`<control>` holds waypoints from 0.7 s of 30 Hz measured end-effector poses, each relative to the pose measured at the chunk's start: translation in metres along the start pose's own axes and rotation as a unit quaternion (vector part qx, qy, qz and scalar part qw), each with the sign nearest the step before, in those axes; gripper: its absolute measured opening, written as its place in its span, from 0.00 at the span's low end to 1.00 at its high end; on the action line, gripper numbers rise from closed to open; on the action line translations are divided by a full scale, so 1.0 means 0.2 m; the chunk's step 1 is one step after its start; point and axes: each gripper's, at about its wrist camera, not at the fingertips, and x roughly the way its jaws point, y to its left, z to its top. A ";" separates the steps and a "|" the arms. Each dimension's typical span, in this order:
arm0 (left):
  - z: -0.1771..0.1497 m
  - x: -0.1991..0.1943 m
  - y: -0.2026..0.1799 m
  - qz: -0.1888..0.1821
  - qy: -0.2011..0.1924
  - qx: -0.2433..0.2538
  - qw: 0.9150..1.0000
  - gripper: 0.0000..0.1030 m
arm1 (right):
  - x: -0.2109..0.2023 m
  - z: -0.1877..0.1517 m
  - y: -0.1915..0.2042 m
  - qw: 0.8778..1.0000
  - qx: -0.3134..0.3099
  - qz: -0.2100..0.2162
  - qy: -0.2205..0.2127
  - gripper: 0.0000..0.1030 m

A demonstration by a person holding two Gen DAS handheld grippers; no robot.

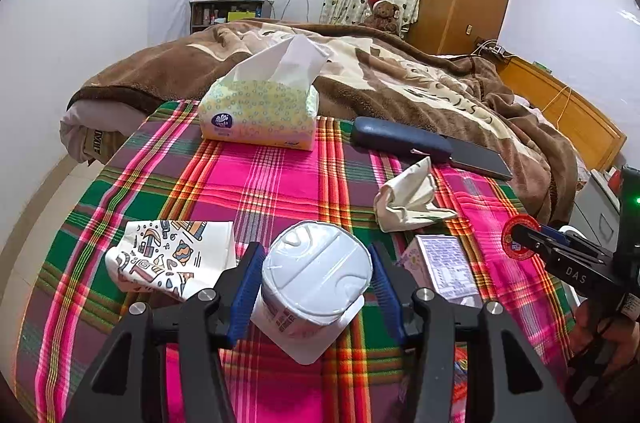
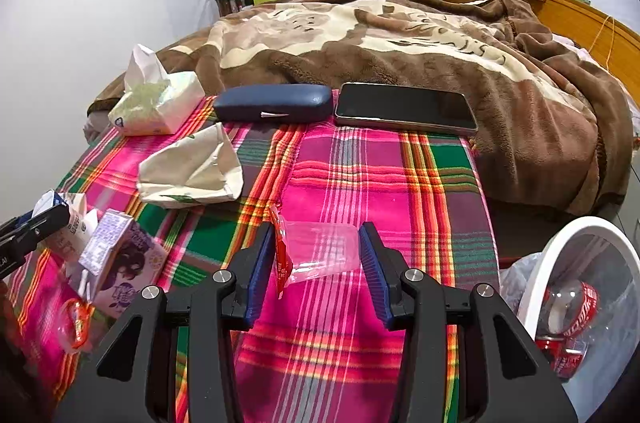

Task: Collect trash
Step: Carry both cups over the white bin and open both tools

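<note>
With the left tongs (image 1: 316, 287) clamped on the white cup (image 1: 316, 279) and the right tongs (image 2: 316, 259) pinching a clear wrapper (image 2: 320, 251), the flimsy wrapper could slip before reaching the bin (image 2: 576, 263) to their right.

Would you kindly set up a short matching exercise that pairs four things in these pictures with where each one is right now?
Things:
1. white cup
2. clear wrapper
3. phone
4. red-labelled bottle

Places:
A. inside the white bin
B. between the fingers of the left gripper
C. beside the dark blue case, at the edge of the brown blanket
D. between the fingers of the right gripper

Pairs: 1-B, 2-D, 3-C, 4-A
</note>
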 end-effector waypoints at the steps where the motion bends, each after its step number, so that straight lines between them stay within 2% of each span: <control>1: 0.00 -0.02 0.00 -0.002 -0.001 0.000 1.000 0.52 | -0.01 0.00 0.00 1.000 0.000 0.001 -0.002 0.43; 8: 0.01 -0.14 -0.09 -0.019 -0.014 0.011 1.000 0.52 | -0.11 -0.02 -0.01 1.000 0.008 0.012 -0.014 0.43; 21: -0.01 -0.28 -0.43 -0.070 -0.021 0.053 0.996 0.52 | -0.31 -0.05 -0.11 0.999 0.023 0.003 -0.044 0.43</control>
